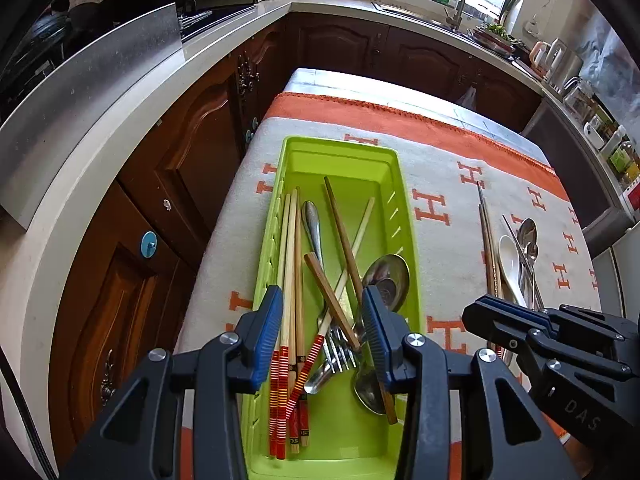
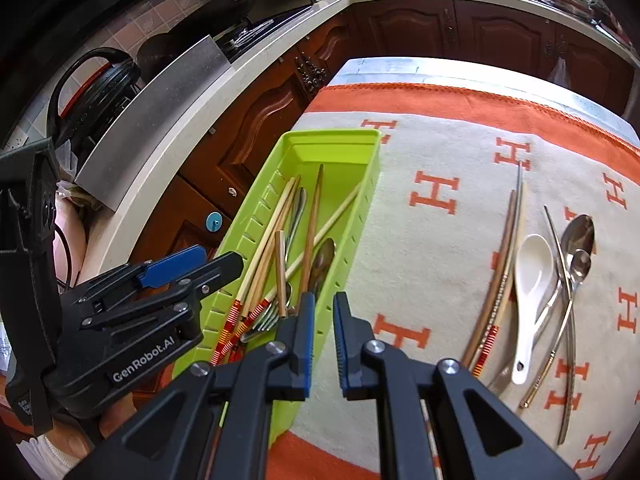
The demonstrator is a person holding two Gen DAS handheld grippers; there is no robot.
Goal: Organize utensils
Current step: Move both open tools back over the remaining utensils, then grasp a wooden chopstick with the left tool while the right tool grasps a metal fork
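A lime-green tray (image 1: 344, 148) lies on the cloth and holds bamboo chopsticks with red-striped ends (image 1: 288, 280), brown wooden chopsticks (image 1: 340, 224), a fork (image 1: 338, 344) and metal spoons (image 1: 388, 276). My left gripper (image 1: 322, 294) hovers over the tray's near half, open, with nothing pressed between its pads. To the tray's right lie a white ceramic spoon (image 2: 532, 280), metal spoons (image 2: 578, 232) and a few long chopsticks (image 2: 508, 248). My right gripper (image 2: 324, 300) hangs over the tray's right rim (image 2: 332, 134), shut and empty, with only a narrow slit between the pads.
The table carries a white cloth (image 2: 440, 152) with orange letters and an orange border. Dark wooden cabinets (image 1: 180, 152) under a pale countertop (image 1: 120, 96) run close along the table's left and far sides. A hand shows at the lower left behind the left gripper (image 2: 218, 258).
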